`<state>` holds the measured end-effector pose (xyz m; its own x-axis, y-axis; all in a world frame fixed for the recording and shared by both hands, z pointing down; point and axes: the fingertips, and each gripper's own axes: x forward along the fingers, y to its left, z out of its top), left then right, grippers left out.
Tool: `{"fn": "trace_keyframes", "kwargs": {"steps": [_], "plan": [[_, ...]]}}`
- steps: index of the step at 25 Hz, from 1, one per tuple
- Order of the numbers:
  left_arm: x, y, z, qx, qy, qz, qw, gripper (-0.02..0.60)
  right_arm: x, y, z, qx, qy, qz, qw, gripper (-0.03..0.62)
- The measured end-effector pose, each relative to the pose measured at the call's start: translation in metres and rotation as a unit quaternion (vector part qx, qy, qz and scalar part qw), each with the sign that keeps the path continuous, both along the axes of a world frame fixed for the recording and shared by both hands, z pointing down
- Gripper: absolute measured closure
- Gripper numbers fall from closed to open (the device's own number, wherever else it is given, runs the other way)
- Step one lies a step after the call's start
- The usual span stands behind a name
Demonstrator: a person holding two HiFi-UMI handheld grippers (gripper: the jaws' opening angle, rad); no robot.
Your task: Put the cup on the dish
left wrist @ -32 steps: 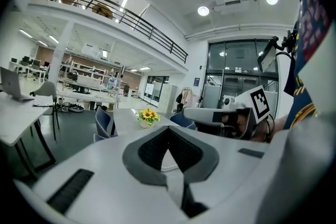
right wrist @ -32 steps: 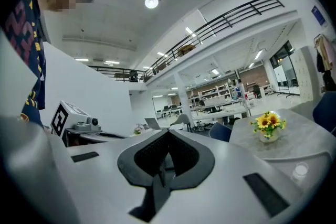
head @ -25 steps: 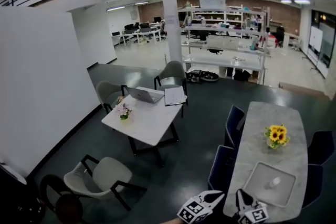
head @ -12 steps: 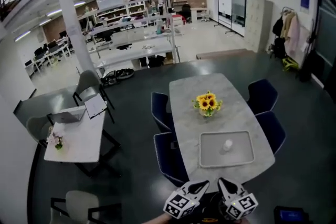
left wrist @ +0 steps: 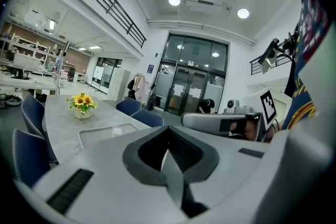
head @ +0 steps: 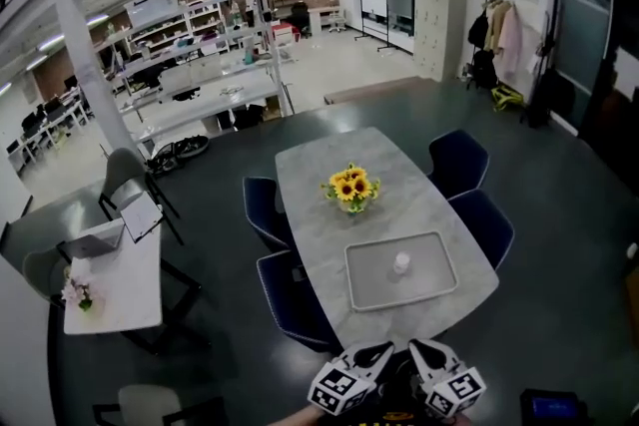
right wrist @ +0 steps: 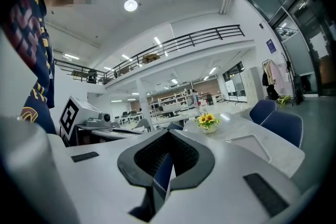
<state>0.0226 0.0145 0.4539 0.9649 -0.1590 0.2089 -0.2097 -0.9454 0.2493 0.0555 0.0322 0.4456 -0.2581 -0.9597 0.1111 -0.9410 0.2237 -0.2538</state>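
Observation:
A small white cup (head: 400, 263) stands upright on a grey rectangular dish (head: 371, 288) at the near end of a long grey table (head: 310, 165). In the left gripper view the cup (left wrist: 116, 131) and dish (left wrist: 94, 134) lie far off to the left. Both grippers hang low in front of me, well short of the table and side by side. My left gripper (head: 379, 352) is shut and empty, as its own jaws (left wrist: 169, 157) show. My right gripper (head: 421, 350) is shut too, with nothing between its jaws (right wrist: 167, 160). The right gripper view shows the dish (right wrist: 252, 145) only.
A vase of sunflowers (head: 350, 189) stands mid-table beyond the dish. Dark blue chairs (head: 290, 299) flank the table on both sides. A white table (head: 110, 284) with a laptop stands to the left, over dark floor.
The head view has swung from the white table at the left to the grey table, which now sits central and closer. Both grippers stay shut at the bottom edge.

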Motion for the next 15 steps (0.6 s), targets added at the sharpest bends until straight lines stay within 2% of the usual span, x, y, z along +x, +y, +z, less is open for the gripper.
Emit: {"fn": "trace_keyframes", "kwargs": {"steps": [3, 6, 9, 15], "plan": [[0.005, -0.002, 0.008, -0.004, -0.001, -0.004, 1.0, 0.581, 0.011, -0.002, 0.004, -0.004, 0.003, 0.005, 1.0, 0.588], [0.014, -0.026, 0.012, 0.012, 0.009, -0.02, 0.9997, 0.581, 0.023, -0.023, 0.003, 0.012, 0.018, -0.007, 1.0, 0.588], [0.024, -0.055, -0.013, 0.035, 0.011, -0.044, 0.9984, 0.581, 0.032, -0.049, -0.022, 0.031, 0.034, -0.02, 0.999, 0.588], [0.045, -0.061, 0.003, 0.008, 0.003, -0.057, 0.9983, 0.581, 0.06, -0.055, -0.021, 0.0, 0.041, -0.021, 0.999, 0.588]]}}
